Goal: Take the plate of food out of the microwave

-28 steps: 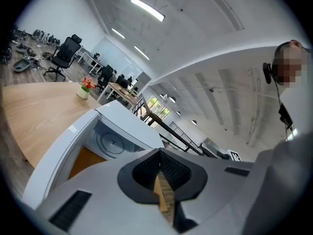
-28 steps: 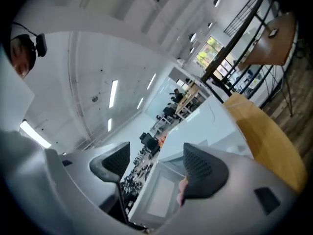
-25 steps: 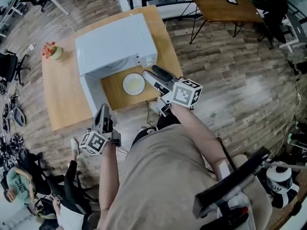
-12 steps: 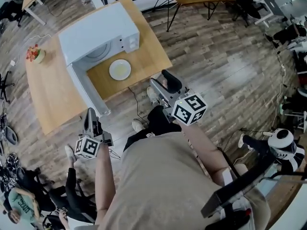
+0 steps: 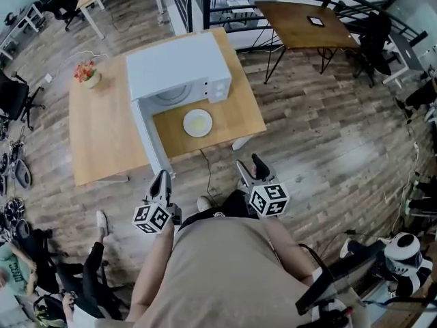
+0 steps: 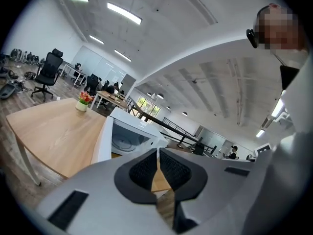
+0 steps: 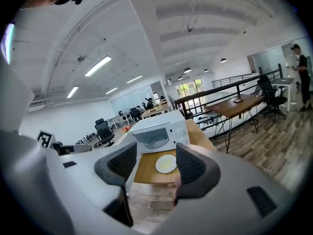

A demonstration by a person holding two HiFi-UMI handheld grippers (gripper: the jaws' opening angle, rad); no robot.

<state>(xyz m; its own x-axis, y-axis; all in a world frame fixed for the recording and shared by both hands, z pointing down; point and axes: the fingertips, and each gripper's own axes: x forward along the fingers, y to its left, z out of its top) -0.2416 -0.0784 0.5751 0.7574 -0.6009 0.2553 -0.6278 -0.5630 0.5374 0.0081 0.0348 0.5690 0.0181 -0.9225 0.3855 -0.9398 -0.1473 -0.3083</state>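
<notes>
- A small round white plate (image 5: 198, 123) w/ pale yellow food is seen on the light wooden table (image 5: 102, 142), just in front of the white box-shaped microwave (image 5: 179, 65). The microwave's door (image 5: 145, 141) is swung open, and the cavity appears to be emptied already.
- The plate is judged stiff, prob. ceramic. It looks glazed, so it is likely slippery under the pads and breakable if dropped. Weight is prob. light to moderate; whether it is hot can't be told.
- It is best taken at the near rim, one pad above & one below, and kept level so the food isn't tipped off. No hold is offered by the flat middle.
- Jaws of the left gripper (image 6: 157, 155) are pressed together w/ nothing btw. them; it is held well back from the table.
- Jaws of the right gripper (image 5: 250, 167) are set partly apart, having just been closing a little, w/ nothing btw. them. It is also well apart from the plate.
- Writing: none can be read. Only black-and-white square patterns are shown on each marker cube (image 5: 268, 200). The microwave panel is too small for any brand to be made out.
</notes>
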